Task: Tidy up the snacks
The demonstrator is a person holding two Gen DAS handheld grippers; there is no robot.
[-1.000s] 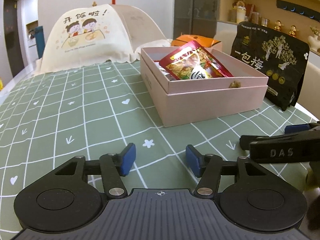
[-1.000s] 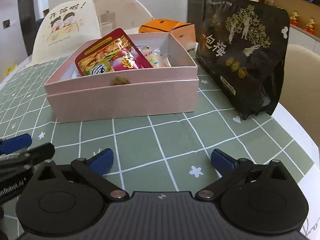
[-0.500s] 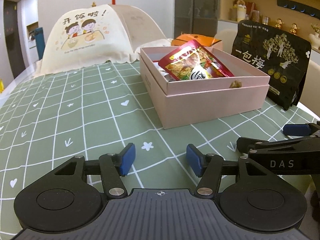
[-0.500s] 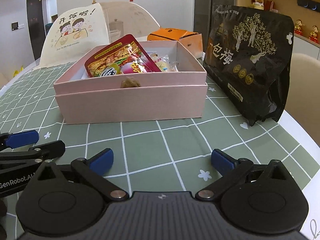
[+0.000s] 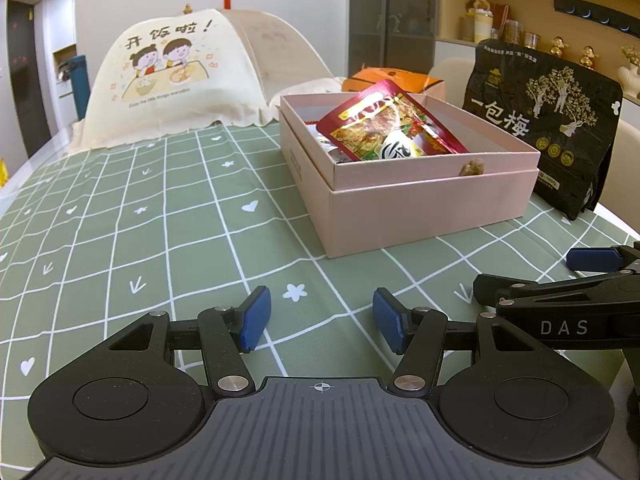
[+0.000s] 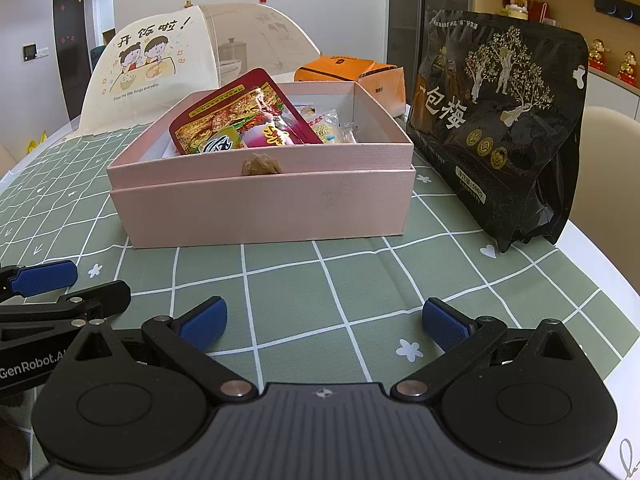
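Snacks sit gathered in a pink box (image 6: 264,208) on a green checked tablecloth (image 5: 120,240), seen past two hand-held grippers that hover low over the near edge of the table; the left gripper (image 5: 320,322) has its blue-padded fingers (image 5: 256,318) about half spread with only cloth between them, and the right gripper (image 6: 324,320), just beside it, stands with its fingers (image 6: 444,322) spread wider and likewise grips nothing. Beyond them, on the cloth and well apart from both tools, the open box rests nested in its own lid, a small brownish tuft (image 6: 260,166) fixed at the middle of its front wall. A red snack packet (image 6: 244,120) leans tilted inside, its upper corner rising above the rim, with small clear-wrapped sweets (image 6: 332,130) lying next to it toward the right of the box. A large black pouch (image 6: 504,120) with gold tree artwork stands upright just beside the box's right side. Behind the box lies an orange carton (image 6: 352,70), and farther back on the left a cream mesh food cover (image 5: 180,76) printed with two cartoon children rests on the table, a lidded pot dimly visible through its netting in the right wrist view
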